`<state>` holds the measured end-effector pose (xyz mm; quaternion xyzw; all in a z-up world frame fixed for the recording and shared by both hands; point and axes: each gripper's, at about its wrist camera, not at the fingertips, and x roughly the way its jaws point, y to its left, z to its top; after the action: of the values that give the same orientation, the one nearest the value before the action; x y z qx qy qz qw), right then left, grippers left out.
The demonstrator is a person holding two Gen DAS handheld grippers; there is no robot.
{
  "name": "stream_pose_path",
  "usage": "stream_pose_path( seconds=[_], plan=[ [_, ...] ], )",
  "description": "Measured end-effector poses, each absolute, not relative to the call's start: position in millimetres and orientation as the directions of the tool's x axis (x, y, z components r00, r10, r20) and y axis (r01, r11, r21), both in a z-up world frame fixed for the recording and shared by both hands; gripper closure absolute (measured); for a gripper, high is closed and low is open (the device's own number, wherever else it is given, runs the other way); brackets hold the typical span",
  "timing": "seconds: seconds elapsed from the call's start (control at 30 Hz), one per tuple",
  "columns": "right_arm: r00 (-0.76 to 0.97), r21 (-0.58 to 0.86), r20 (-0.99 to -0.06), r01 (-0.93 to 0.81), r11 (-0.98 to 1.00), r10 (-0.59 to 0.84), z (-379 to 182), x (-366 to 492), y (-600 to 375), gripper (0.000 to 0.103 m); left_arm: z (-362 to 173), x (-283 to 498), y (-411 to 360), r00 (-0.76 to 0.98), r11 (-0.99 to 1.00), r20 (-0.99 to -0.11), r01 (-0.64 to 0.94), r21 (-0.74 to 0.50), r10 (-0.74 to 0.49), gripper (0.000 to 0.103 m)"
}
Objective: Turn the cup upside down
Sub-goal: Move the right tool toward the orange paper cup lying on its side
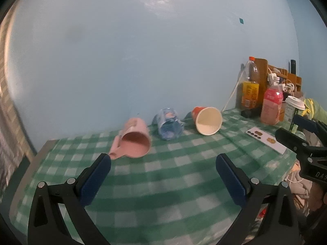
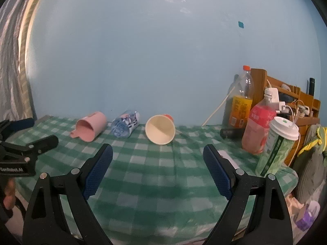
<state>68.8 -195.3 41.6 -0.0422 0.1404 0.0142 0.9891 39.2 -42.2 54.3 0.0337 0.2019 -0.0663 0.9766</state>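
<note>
Left wrist view: left hand-held gripper (image 1: 163,163) jaws apart, empty; pink cup (image 1: 136,140) on its side just ahead-left. Right hand-held gripper (image 2: 158,155) likewise apart.

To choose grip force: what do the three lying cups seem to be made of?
Pink mug: probably matte plastic, opaque with a moulded handle. Clear cup: thin transparent plastic or glass, printed blue; cannot tell which. Orange cup: likely paper, with a cream inside and rolled rim.
</note>
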Motion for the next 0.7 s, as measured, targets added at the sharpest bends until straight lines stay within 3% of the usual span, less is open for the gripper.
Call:
stream_pose_path(
  seconds=[0.27,0.7],
  plan=[
    [0.945,-0.053,-0.327,-0.001,0.999,-0.016,79.0,110.2,-227.5,0.014,83.9,100.6,-83.9,0.864,0.984,-0.485,0.173,0.030,-0.137,0.000],
    [0.836,0.129,-0.547,0.048,0.990,0.031,82.7,221.9,-287.4,0.014,78.2,237.9,-118.6,0.739,0.998,-0.670,0.059,-0.037,-0.068,0.000]
  ],
)
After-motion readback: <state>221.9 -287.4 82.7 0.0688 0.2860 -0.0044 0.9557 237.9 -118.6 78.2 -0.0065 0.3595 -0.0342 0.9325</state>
